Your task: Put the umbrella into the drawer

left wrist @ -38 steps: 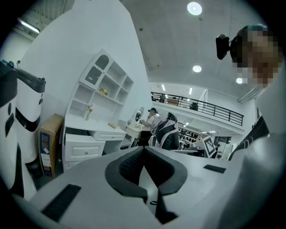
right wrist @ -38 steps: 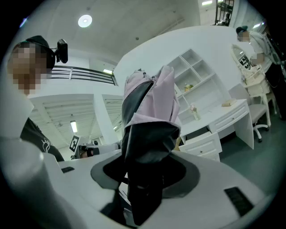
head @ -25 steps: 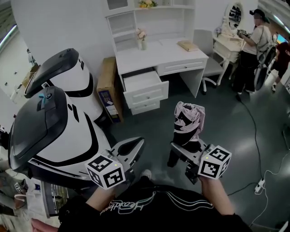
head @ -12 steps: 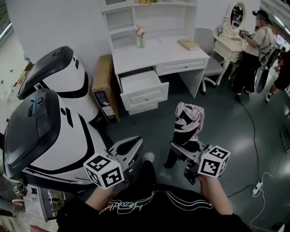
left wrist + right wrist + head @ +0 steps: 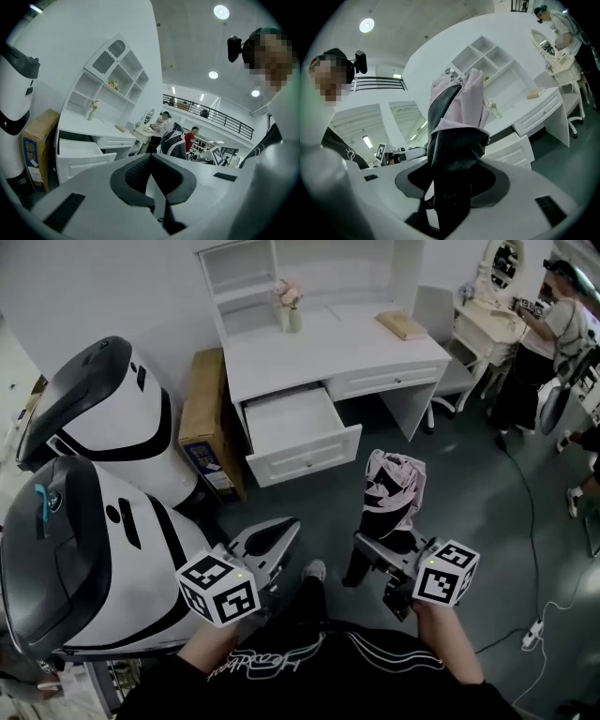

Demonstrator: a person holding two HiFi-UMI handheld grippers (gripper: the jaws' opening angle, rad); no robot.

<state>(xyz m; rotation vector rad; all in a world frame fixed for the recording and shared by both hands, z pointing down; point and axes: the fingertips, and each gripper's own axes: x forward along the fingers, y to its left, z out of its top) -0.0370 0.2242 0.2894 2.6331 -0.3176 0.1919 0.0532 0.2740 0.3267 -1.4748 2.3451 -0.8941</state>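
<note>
Pink and black fabric of the folded umbrella stands upright out of our right tool, whose 2 jaws clamp its lower end. Our left tool is closed with nothing in it. The open drawer of the white table lies ahead, well apart from the umbrella.

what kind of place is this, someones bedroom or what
Probably a mock bedroom staged in a big lab or showroom hall: a white desk, a mirrored dressing table, and large black-and-white machines beside them.
</note>
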